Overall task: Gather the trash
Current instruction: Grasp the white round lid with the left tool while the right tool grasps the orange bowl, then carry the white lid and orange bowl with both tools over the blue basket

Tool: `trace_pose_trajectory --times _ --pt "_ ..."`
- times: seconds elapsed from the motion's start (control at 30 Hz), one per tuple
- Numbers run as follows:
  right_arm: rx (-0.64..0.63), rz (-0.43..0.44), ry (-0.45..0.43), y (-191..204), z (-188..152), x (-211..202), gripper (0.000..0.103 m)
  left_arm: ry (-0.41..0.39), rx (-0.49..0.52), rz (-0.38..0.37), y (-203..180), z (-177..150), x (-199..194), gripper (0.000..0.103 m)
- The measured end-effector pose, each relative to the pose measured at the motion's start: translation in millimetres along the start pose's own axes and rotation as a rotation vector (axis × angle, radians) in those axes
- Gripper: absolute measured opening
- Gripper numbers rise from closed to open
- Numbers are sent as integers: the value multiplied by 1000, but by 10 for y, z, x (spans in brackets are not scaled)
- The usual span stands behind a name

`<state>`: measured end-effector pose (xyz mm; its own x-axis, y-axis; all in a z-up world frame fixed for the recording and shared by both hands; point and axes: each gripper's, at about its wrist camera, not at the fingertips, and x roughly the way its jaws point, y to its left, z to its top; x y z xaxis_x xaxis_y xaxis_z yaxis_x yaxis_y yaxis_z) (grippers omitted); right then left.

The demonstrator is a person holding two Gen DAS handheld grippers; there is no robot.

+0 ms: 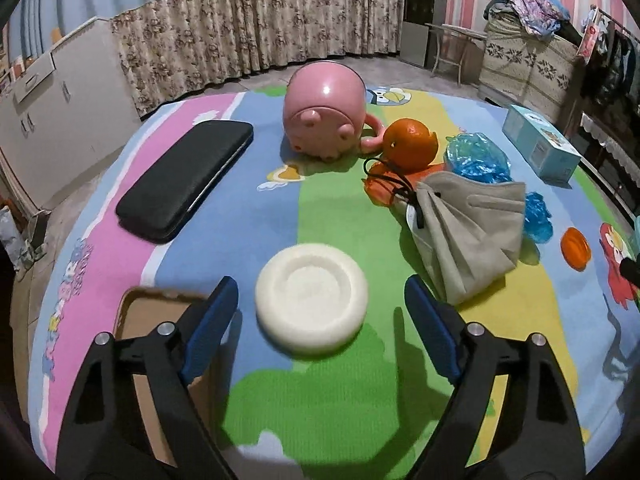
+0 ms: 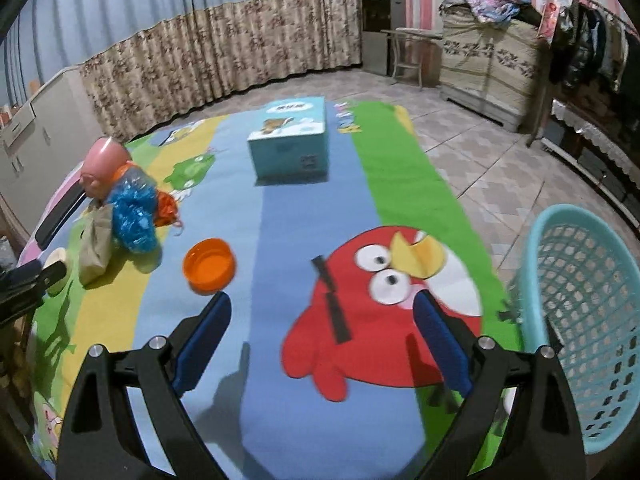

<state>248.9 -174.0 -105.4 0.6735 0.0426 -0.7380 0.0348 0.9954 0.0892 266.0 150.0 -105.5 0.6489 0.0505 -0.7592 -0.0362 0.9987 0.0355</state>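
My left gripper (image 1: 320,292) is open, its blue fingers on either side of a white round lid (image 1: 311,297) that lies on the striped cartoon mat (image 1: 248,208). Beyond it lie a grey cloth pouch (image 1: 468,232), crumpled blue plastic (image 1: 478,156), an orange fruit (image 1: 410,144) and an orange cap (image 1: 575,248). My right gripper (image 2: 322,308) is open and empty above the mat (image 2: 280,220). The orange cap (image 2: 209,266) lies just ahead of its left finger. A turquoise mesh basket (image 2: 580,320) stands at the right edge. The blue plastic (image 2: 134,216) and pouch (image 2: 96,244) lie far left.
A pink piggy pot (image 1: 324,116) lies tipped at the back. A black case (image 1: 188,176) lies left, a cardboard tray (image 1: 152,312) under my left finger. A light blue carton (image 2: 290,140) stands mid-mat. Cabinets, curtains and tiled floor surround the mat.
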Motion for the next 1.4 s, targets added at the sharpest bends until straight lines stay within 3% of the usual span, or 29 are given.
trace_pose_trajectory --times 0.03,0.1,0.2,0.43,0.6,0.73,0.8,0.83,0.9,1.1,1.27,1.4 --pt "2 6 5 17 -1 21 90 11 -1 3 0 11 32 82" --pt "-4 16 18 69 2 61 90 49 -6 -8 24 26 126 67" --pt "-39 21 24 237 14 119 90 60 -21 -22 71 44 177 61" --pt "-116 36 43 517 40 226 90 3 -33 -37 120 63 67 60" --pt "-135 41 71 607 94 357 88 -66 -21 7 151 70 -97 60" --pt "-130 45 90 640 162 480 74 -99 -10 31 184 90 -178 60" --pt "-127 63 79 634 179 459 57 -111 -13 35 198 90 -209 60" --pt "-126 73 76 634 183 451 44 -117 -16 39 202 92 -217 60" --pt "-127 85 66 618 180 423 40 -125 -23 44 201 107 -230 60" --pt "-112 53 -7 422 184 143 40 -150 -21 49 83 188 -343 60" --pt "-47 5 -78 -68 208 -326 40 -201 13 34 -199 274 -568 60" --pt "-15 -92 -126 -497 136 -695 40 -254 38 0 -498 322 -797 60"
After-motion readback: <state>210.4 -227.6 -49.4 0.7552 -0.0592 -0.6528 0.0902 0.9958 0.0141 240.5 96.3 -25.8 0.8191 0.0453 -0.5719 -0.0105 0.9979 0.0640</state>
